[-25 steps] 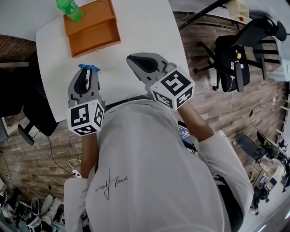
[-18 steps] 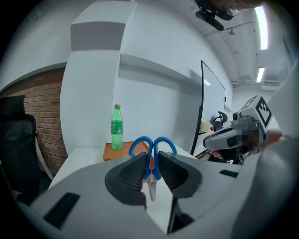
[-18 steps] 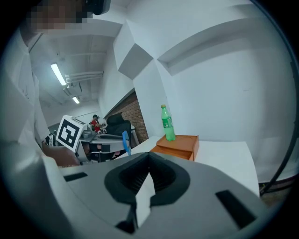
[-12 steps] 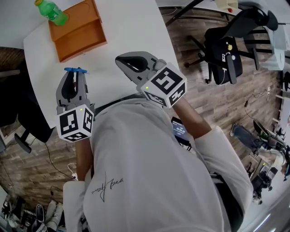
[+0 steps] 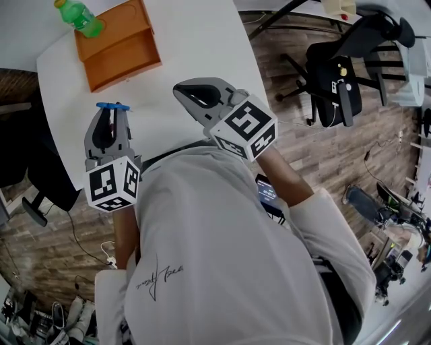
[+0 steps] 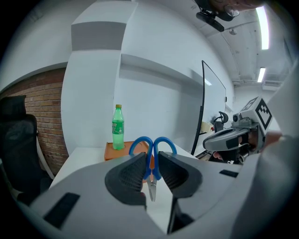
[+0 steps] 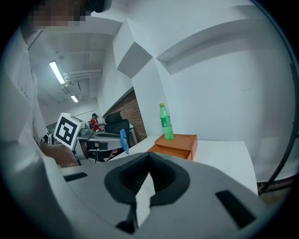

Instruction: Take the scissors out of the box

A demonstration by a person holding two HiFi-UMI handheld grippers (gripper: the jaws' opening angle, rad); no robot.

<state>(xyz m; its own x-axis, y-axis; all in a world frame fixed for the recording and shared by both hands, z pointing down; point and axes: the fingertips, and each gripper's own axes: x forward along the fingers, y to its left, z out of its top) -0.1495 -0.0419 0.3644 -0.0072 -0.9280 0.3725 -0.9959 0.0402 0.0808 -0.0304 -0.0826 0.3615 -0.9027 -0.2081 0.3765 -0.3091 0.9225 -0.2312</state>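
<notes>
The scissors (image 6: 153,148) are found outside the orange box (image 5: 118,47), clamped between the jaws of the left gripper (image 5: 112,113). In the left gripper view the two pads are seen pressed against the blue handles just below the loops. The loops stand beyond the jaw tips and the short metal blades point back between the jaws.

The scissors are held over the near left part of the white table (image 5: 182,40), well apart from the box. The box is set on the far left part of the table. What lies inside it cannot be made out.

A green bottle (image 5: 79,16) is seen upright at the far left corner of the box. Whether it stands on the box or just behind it cannot be told.

The right gripper (image 7: 149,154) is held to the right of the left one, over the near edge of the table. Its jaws are closed tip to tip, with nothing gripped.
</notes>
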